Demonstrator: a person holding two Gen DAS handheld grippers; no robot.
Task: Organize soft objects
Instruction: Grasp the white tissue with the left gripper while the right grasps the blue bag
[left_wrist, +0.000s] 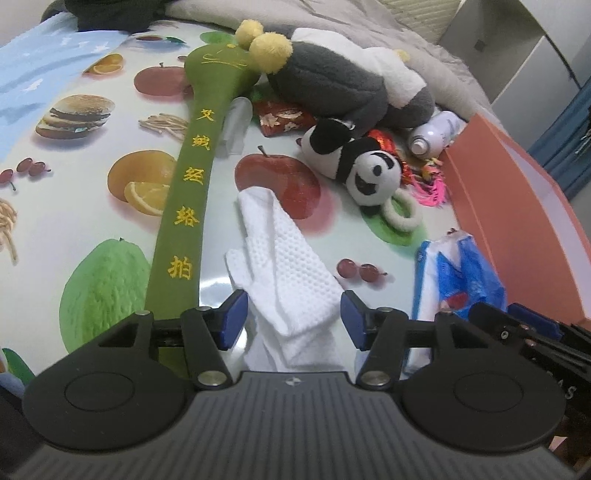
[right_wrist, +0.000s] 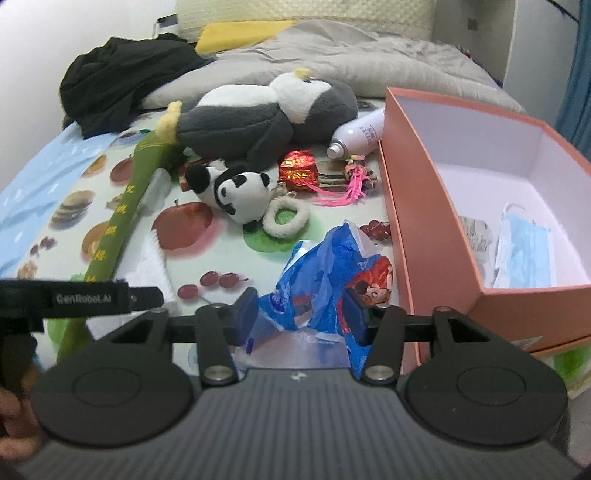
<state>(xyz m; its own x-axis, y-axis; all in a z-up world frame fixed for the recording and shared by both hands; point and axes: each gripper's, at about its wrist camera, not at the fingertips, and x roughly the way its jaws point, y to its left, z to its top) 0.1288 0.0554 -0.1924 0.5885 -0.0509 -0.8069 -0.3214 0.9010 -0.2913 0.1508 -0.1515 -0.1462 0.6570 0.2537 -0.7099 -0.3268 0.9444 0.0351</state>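
A white waffle-textured cloth (left_wrist: 284, 251) lies on the fruit-printed sheet (left_wrist: 92, 155), its near end between the jaws of my left gripper (left_wrist: 293, 317), which is open with the pads beside the cloth. My right gripper (right_wrist: 301, 315) is open around a crumpled blue plastic tissue pack (right_wrist: 325, 273), next to the orange box (right_wrist: 406, 206). Farther back lie a small panda plush (right_wrist: 236, 188), a large grey and white plush (right_wrist: 266, 114) and a long green padded stick (left_wrist: 188, 184). A blue face mask (right_wrist: 524, 251) lies in the box.
A white fluffy ring (right_wrist: 286, 218), a red pouch (right_wrist: 299, 168), a pink tassel (right_wrist: 351, 184) and a white bottle (right_wrist: 358, 136) lie between the plushes and the box. A black garment (right_wrist: 118, 81) and a grey blanket (right_wrist: 369, 66) are at the back.
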